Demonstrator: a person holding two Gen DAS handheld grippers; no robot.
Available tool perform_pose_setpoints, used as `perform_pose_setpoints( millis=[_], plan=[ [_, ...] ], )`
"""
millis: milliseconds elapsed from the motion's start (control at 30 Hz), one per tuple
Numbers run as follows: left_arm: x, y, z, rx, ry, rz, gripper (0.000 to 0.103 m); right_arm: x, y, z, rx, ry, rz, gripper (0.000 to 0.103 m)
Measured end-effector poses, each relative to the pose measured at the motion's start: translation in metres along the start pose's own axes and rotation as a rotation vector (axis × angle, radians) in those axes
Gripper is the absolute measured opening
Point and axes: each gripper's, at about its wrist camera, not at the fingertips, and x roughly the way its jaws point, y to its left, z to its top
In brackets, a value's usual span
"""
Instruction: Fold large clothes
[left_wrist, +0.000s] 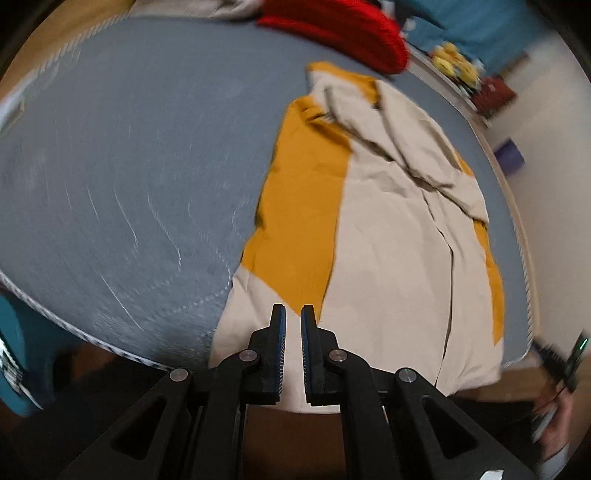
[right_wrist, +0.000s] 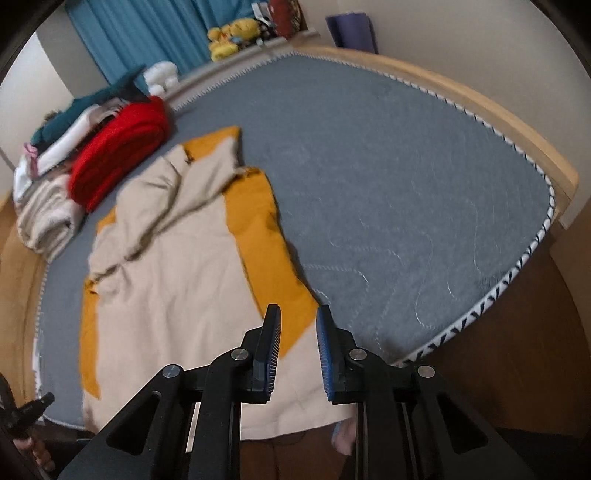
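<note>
A large beige garment with mustard-yellow panels (left_wrist: 388, 240) lies spread on the grey mattress (left_wrist: 129, 166), with its near hem hanging over the front edge. Its sleeves are folded in across the upper body. In the left wrist view my left gripper (left_wrist: 291, 314) hovers over the hem near the yellow panel, its fingers almost together with nothing between them. The right wrist view shows the same garment (right_wrist: 177, 277) from its other side. There my right gripper (right_wrist: 298, 314) stands over the yellow side panel with a clear gap between its fingers and nothing pinched.
A folded red cloth (right_wrist: 118, 147) lies by the garment's far end, with a stack of folded clothes (right_wrist: 55, 155) and a rolled beige towel (right_wrist: 48, 218) beside it. Yellow plush toys (right_wrist: 229, 37) sit behind the bed. A wooden frame (right_wrist: 517, 125) rims the mattress.
</note>
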Motion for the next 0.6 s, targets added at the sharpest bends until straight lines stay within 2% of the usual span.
perform_pose_setpoints(
  millis=[33, 200, 267, 300, 333, 367, 500, 567, 600],
  plan=[
    [0.011, 0.007, 0.002, -0.033, 0.046, 0.022, 0.007, 0.01, 0.0, -0.003, -0.005, 0.022, -0.013, 0.021],
    [0.021, 0.03, 0.005, -0.134, 0.084, -0.01, 0.007, 0.042, 0.003, -0.007, -0.011, 0.129, -0.045, 0.023],
    [0.022, 0.04, 0.005, -0.184, 0.099, -0.022, 0.014, 0.048, 0.006, -0.007, -0.024, 0.151, -0.047, 0.028],
    [0.024, 0.043, 0.004, -0.197, 0.106, -0.014, 0.017, 0.053, 0.008, -0.008, -0.052, 0.16, -0.061, 0.034],
    [0.027, 0.044, 0.005, -0.204, 0.116, 0.003, 0.021, 0.058, 0.008, -0.011, -0.074, 0.174, -0.077, 0.041],
    [0.029, 0.045, 0.005, -0.204, 0.125, 0.016, 0.022, 0.063, 0.007, -0.013, -0.079, 0.189, -0.088, 0.042],
    [0.045, 0.044, 0.006, -0.17, 0.157, 0.072, 0.023, 0.09, -0.014, -0.02, 0.007, 0.221, -0.082, 0.043],
    [0.051, 0.044, 0.007, -0.16, 0.168, 0.102, 0.024, 0.108, -0.018, -0.021, 0.022, 0.28, -0.111, 0.043],
    [0.054, 0.044, 0.007, -0.159, 0.175, 0.105, 0.024, 0.111, -0.018, -0.019, 0.02, 0.28, -0.091, 0.043]
  ],
)
